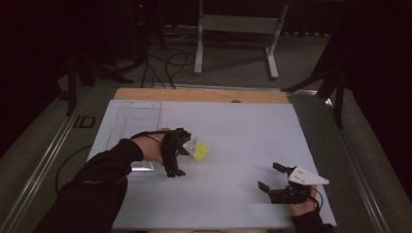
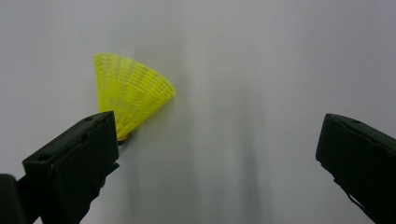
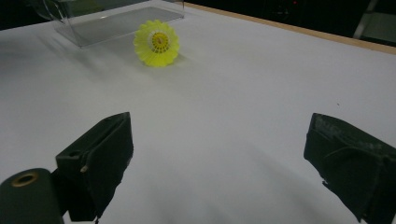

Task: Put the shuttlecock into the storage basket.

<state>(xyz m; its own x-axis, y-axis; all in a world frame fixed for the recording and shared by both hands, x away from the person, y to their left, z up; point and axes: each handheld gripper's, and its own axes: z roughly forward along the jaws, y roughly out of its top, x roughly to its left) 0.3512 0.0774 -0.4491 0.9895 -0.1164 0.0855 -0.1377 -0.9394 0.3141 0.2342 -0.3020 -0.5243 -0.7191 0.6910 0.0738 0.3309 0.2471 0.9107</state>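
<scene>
Left gripper [image 1: 187, 156] hovers with jaws spread wide, grasping nothing, and the yellow shuttlecock [image 2: 128, 97] lies on its side on the white table [image 1: 243, 131], its cork end just beside one black jaw. Right gripper [image 1: 272, 178] waits well apart near the front edge, also gaping and empty. My read: the pick-up hasn't been made yet, and the clear tray [image 1: 138, 116] behind has nothing visible in it
</scene>
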